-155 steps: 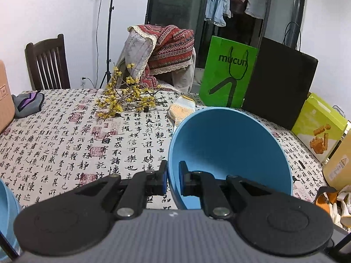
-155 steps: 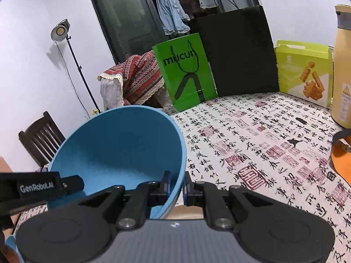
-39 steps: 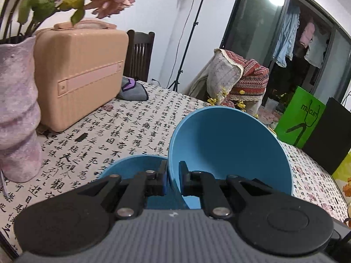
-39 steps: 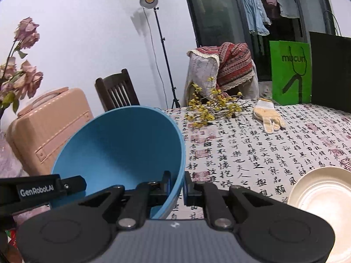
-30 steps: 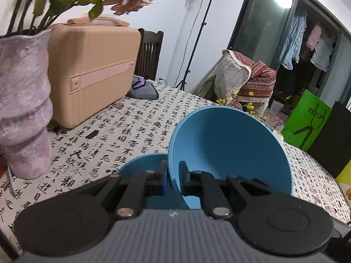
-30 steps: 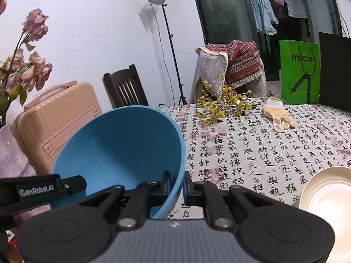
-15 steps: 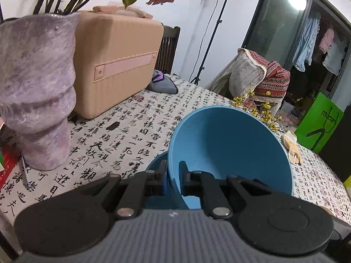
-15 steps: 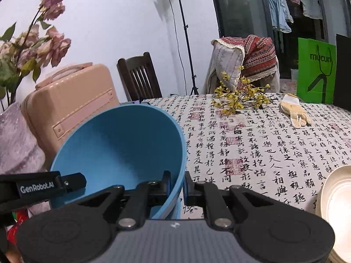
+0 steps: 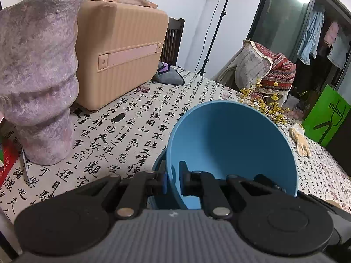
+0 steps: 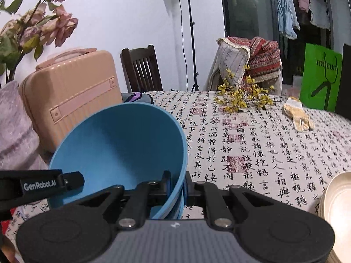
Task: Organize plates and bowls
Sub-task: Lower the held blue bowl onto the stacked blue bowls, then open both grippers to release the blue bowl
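Observation:
Both grippers hold one blue bowl [image 9: 230, 144] by opposite sides of its rim, tilted with its opening towards the cameras. My left gripper [image 9: 172, 175] is shut on the rim's left side. My right gripper [image 10: 176, 182] is shut on the right side of the same blue bowl [image 10: 122, 144]. The left gripper's black body [image 10: 41, 185] shows at the left of the right wrist view. A second blue bowl [image 9: 157, 166] sits on the table right under the held one, mostly hidden; its edge [image 10: 181, 208] peeks out below. A stack of cream plates [image 10: 335, 208] lies at the right.
A purple vase [image 9: 39, 83] and a peach case [image 9: 122, 50] stand close on the left. Yellow flower sprigs [image 10: 243, 98], a knitted glove [image 10: 298, 114] and a green bag [image 10: 320, 76] lie farther back. A wooden chair [image 10: 142, 70] stands behind the table [image 10: 252, 153].
Both grippers have carried the blue bowl leftwards towards the vase and case and lowered it over the second blue bowl. Both have stayed shut on its rim.

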Motion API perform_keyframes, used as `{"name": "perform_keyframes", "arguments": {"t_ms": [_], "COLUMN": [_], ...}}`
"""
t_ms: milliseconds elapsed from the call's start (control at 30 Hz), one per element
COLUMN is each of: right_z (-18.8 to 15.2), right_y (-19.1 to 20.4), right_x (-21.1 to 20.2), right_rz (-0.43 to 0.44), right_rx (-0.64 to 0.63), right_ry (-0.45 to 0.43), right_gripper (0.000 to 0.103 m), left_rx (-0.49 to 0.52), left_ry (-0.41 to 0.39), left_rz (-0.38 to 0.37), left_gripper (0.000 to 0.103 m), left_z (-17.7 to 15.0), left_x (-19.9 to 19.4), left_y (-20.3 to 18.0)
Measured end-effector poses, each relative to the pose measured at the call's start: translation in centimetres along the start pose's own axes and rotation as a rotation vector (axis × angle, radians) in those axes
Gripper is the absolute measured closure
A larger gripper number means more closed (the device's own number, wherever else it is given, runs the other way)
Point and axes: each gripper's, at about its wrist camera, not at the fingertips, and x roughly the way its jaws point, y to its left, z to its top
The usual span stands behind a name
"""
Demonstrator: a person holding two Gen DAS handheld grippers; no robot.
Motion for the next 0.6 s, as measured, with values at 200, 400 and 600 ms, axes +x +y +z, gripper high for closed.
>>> {"name": "perform_keyframes", "arguments": {"t_ms": [200,400,600], "right_z": [-0.4,-0.8,-0.9], "right_y": [0.6,1.0,1.0], "right_x": [0.2,0.5,0.5], "right_rz": [-0.034,-0.057,-0.062], "right_rx": [-0.075,-0.132,-0.16], "right_ry": [-0.03,-0.053,-0.069], "right_gripper": [0.092,0.092,0.092], "left_rx": [0.01,0.013,0.023], "left_ry": [0.01,0.019,0.018], "left_rz": [0.01,0.017,0.014], "left_gripper": [0.092,0.092,0.093], "left_z": [-0.1,-0.2,-0.2], "left_x": [0.5,1.0,0.9], "left_y": [0.1,0.2,0.0]}}
